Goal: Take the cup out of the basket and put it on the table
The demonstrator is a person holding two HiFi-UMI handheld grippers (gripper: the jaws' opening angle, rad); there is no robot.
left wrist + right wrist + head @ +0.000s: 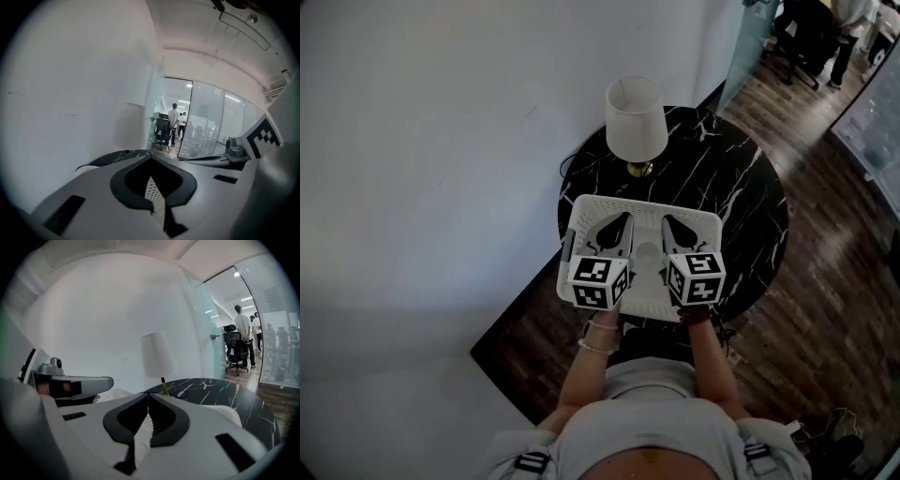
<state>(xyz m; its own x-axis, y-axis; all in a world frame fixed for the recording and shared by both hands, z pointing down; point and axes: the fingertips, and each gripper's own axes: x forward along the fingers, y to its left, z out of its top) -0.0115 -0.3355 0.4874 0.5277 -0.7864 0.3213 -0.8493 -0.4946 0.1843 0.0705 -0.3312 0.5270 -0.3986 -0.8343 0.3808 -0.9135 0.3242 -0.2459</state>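
Note:
A white mesh basket (581, 220) stands on the near side of a round black marble table (745, 187). Inside it, between my two grippers, lies a pale round shape (648, 254) that may be the cup; I cannot tell for sure. My left gripper (626, 218) and right gripper (667, 220) hover side by side over the basket, pointing away from me. Both are shut with nothing in them. In the left gripper view the left gripper (151, 157) has its tips together, with basket mesh (150, 189) below. The right gripper (149, 394) is likewise closed over mesh (147, 423).
A white-shaded lamp (635, 118) on a brass base stands at the table's back, near a white wall; it also shows as the lamp (157, 354) in the right gripper view. Dark wood floor surrounds the table. People and an office chair (162, 132) stand far off by glass partitions.

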